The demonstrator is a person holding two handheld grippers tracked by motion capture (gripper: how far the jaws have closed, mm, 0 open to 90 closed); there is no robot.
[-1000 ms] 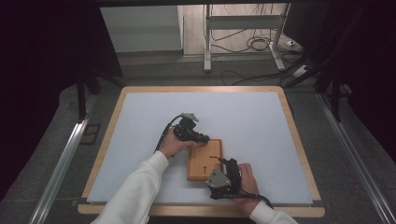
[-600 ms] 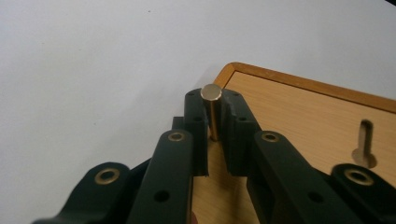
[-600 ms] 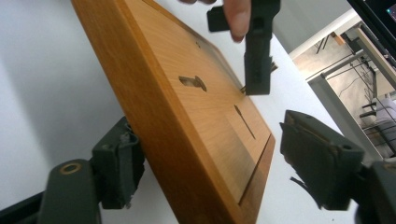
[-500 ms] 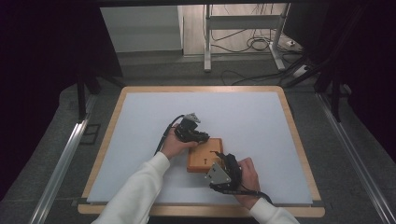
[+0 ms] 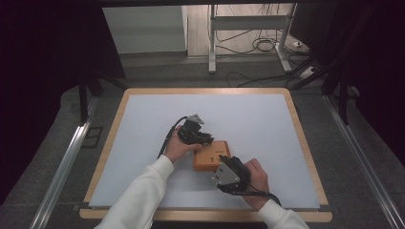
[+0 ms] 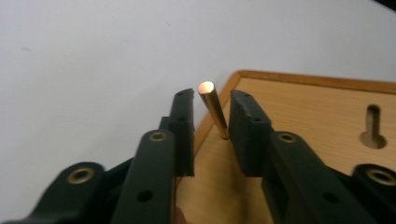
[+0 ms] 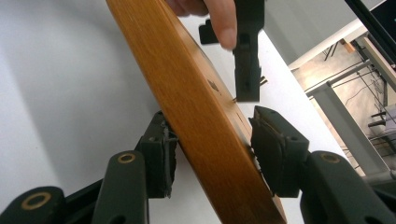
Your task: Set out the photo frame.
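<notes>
An orange wooden block [image 5: 210, 155] lies flat on the white mat [image 5: 143, 133]. A thin brass pin [image 6: 215, 116] stands in the block [image 6: 317, 121] near its corner, beside a keyhole slot [image 6: 372, 128]. My left gripper [image 5: 209, 139] is at the block's far left corner; in its own view it [image 6: 212, 95] is open, one jaw on each side of the pin with small gaps. My right gripper [image 5: 228, 168] is at the near right corner. It [image 7: 211, 116] is open astride the block's edge [image 7: 177, 79], its left pad against the side face.
The mat sits in a wooden-framed tabletop [image 5: 305, 143]. Metal rails [image 5: 62, 162] run along both sides of the table. Behind it stand a metal frame's legs [image 5: 210, 38] and loose cables [image 5: 260, 45] on the floor. White sleeves reach in from the near edge.
My right gripper has moved up and left from beside the block to straddle its near right corner. The left gripper has stayed at the far left corner.
</notes>
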